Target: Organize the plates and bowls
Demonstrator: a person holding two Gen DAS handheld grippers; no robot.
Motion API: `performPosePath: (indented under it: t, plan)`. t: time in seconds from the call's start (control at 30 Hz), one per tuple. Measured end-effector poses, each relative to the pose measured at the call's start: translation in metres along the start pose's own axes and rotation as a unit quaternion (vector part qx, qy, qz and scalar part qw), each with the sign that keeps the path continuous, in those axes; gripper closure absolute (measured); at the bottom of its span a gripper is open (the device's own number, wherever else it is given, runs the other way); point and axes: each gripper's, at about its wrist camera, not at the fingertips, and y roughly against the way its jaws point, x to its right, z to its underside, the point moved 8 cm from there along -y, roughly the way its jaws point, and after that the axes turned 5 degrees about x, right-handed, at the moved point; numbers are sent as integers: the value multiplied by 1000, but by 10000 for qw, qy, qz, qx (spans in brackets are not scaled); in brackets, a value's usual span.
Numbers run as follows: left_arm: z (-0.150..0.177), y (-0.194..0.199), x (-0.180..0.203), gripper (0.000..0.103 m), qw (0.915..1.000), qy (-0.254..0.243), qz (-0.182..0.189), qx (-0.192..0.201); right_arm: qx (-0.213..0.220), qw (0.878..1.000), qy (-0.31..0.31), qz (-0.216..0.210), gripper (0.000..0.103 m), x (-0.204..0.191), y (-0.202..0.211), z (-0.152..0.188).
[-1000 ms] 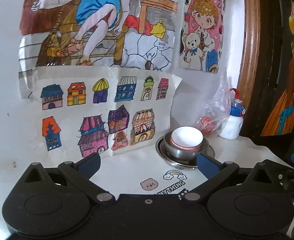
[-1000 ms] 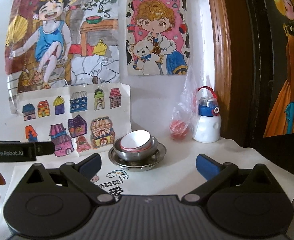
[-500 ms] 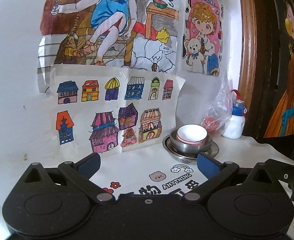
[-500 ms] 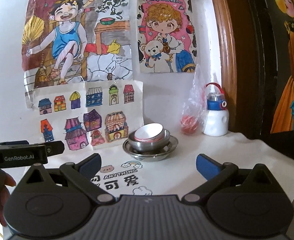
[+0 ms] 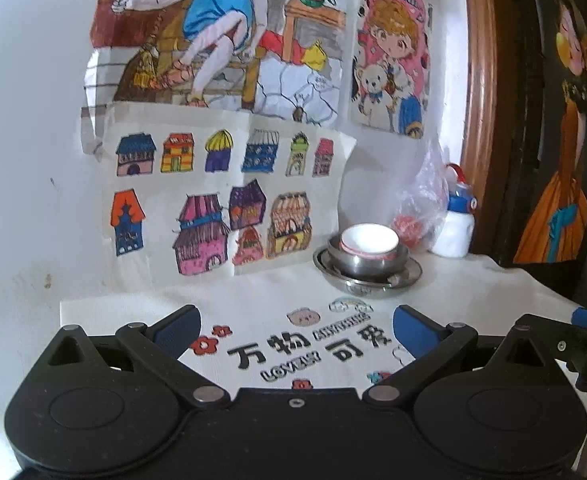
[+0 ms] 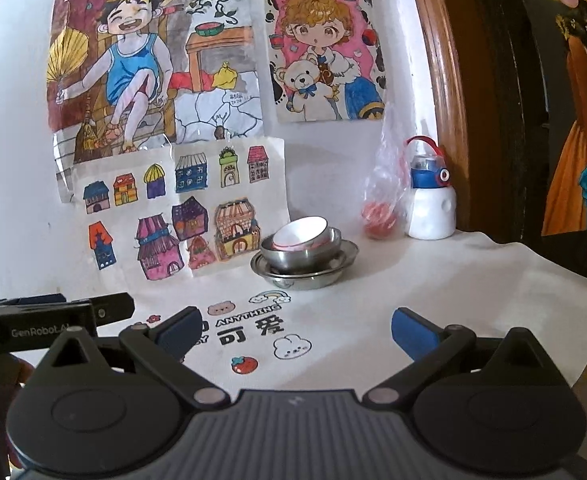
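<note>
A white ceramic bowl point(image 5: 369, 240) with a red rim band sits inside a steel bowl point(image 5: 367, 265), which sits on a steel plate point(image 5: 407, 276), stacked by the back wall. The same stack shows in the right wrist view: white bowl point(image 6: 299, 234), steel bowl point(image 6: 301, 256), steel plate point(image 6: 305, 276). My left gripper point(image 5: 295, 330) is open and empty, well short of the stack. My right gripper point(image 6: 293, 330) is open and empty, also short of it. The left gripper's body point(image 6: 49, 322) shows at the left of the right wrist view.
A white printed cloth point(image 6: 433, 300) covers the table. A white bottle with a blue and red cap point(image 6: 431, 200) and a clear plastic bag with something red point(image 6: 381, 200) stand right of the stack. Drawings hang on the wall point(image 6: 153, 208). A dark wooden frame point(image 6: 493, 120) stands at right.
Both grippers have pulled back from the stack, which looks smaller and farther now. More of the printed cloth shows in front. The jaws stayed open.
</note>
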Motion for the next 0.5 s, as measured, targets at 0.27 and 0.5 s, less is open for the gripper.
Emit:
performPosePath:
  t: [0.27, 0.5]
  plan:
    - [18, 1, -11, 1, 9997, 113, -162, -159, -14, 9995, -289, 149, 0, 0, 5, 17]
    - [26, -2, -16, 1, 9992, 174, -230, -266, 72, 9982, -471, 370, 0, 4, 6, 23]
